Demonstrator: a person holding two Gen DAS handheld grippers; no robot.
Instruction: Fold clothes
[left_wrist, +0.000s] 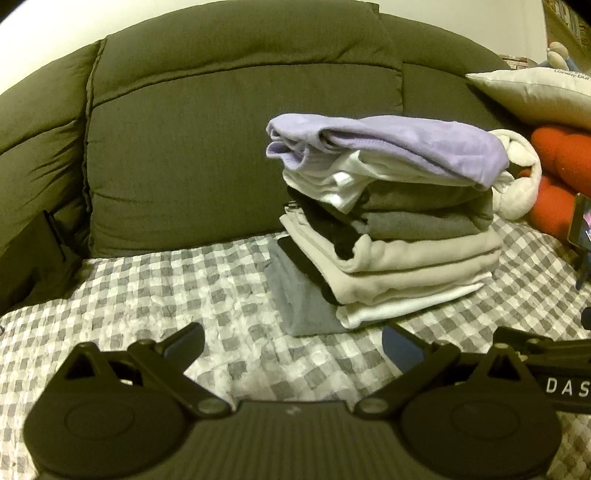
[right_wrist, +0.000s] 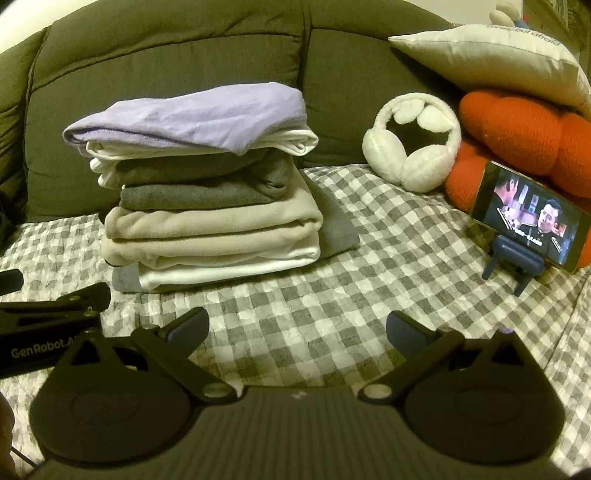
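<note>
A stack of folded clothes (left_wrist: 391, 236) stands on the checked bedcover (left_wrist: 166, 295), with a lilac garment (left_wrist: 399, 142) on top, then white, grey and beige layers. The stack also shows in the right wrist view (right_wrist: 214, 214), its lilac top (right_wrist: 192, 114) likewise. My left gripper (left_wrist: 293, 345) is open and empty, a little in front of the stack. My right gripper (right_wrist: 297, 330) is open and empty, in front and to the right of the stack. Part of the left gripper shows at the left edge of the right wrist view (right_wrist: 48, 306).
A dark olive padded cushion (left_wrist: 221, 129) backs the bed. To the right are white fluffy earmuffs (right_wrist: 413, 144), an orange plush (right_wrist: 517, 136), a pale pillow (right_wrist: 491, 59) and a phone on a blue stand (right_wrist: 528, 214) playing video.
</note>
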